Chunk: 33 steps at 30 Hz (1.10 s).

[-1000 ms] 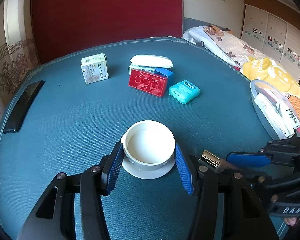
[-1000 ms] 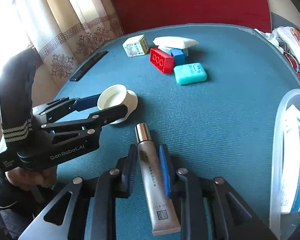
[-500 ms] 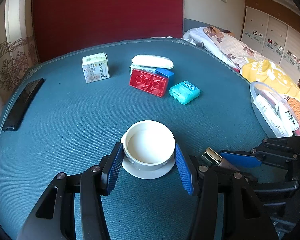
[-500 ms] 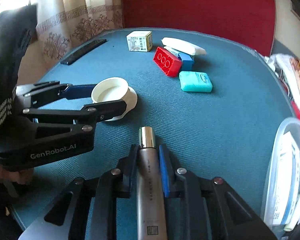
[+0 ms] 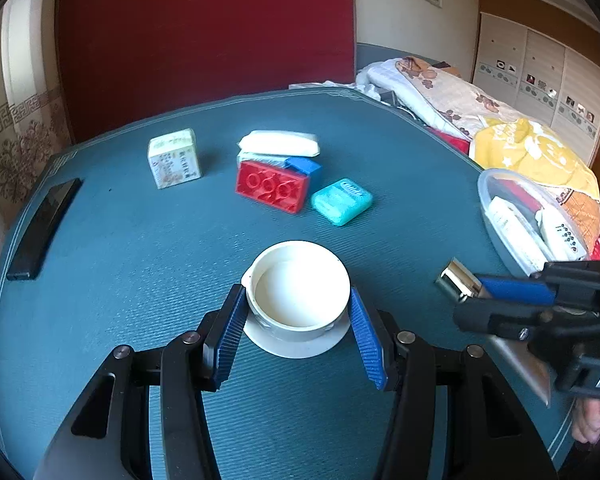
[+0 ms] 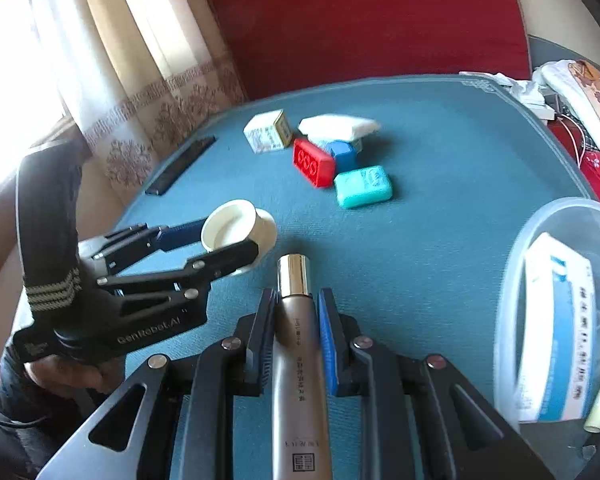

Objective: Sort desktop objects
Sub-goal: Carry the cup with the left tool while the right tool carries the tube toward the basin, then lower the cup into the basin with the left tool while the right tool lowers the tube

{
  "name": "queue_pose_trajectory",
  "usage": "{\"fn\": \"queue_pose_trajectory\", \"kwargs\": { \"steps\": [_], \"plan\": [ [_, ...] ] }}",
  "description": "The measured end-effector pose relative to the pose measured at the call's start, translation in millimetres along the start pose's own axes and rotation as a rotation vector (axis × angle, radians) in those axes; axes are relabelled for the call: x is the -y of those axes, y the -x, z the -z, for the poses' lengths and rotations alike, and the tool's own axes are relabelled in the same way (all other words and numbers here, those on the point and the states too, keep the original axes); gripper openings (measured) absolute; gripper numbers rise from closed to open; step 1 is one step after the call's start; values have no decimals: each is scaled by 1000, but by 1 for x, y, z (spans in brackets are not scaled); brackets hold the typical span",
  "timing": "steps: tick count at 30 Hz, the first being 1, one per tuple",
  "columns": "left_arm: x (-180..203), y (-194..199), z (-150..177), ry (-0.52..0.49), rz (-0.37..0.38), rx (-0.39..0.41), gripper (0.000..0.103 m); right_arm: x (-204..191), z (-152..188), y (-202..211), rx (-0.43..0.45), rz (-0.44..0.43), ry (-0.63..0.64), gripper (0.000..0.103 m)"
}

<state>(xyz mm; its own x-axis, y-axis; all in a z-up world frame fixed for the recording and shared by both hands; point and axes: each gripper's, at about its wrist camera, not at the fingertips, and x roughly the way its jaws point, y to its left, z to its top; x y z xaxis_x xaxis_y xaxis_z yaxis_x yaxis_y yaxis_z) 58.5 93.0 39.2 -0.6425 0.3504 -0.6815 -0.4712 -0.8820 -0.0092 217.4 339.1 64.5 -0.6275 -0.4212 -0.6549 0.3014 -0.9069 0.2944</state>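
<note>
Two grippers work over the table (image 5: 140,240): the left gripper (image 5: 298,320) grasps the cup (image 5: 300,300) near the table's middle, while the right gripper (image 6: 298,336) clenches the tube (image 6: 298,340) beside the tub (image 6: 512,300).

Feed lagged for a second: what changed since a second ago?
The right gripper, clamped on the tube, has lifted it off the table and swung toward the plastic container. The left gripper stayed around the white cup; the blocks and boxes haven't moved.
</note>
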Motion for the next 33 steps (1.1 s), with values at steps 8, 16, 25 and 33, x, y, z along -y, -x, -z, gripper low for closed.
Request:
{"fn": "queue_pose_trajectory", "kwargs": {
  "steps": [8, 16, 25, 33],
  "plan": [
    [22, 2, -9, -37, 19, 4, 55, 23, -7, 32, 81, 27, -63, 23],
    [56, 3, -19, -87, 68, 2, 55, 67, -2, 64, 152, 97, -156, 23],
    [105, 4, -32, -161, 135, 11, 55, 120, 9, 89, 196, 196, -270, 23],
    [144, 1, -40, -199, 227, -3, 55, 159, 22, 96, 187, 268, -336, 23]
  ]
}}
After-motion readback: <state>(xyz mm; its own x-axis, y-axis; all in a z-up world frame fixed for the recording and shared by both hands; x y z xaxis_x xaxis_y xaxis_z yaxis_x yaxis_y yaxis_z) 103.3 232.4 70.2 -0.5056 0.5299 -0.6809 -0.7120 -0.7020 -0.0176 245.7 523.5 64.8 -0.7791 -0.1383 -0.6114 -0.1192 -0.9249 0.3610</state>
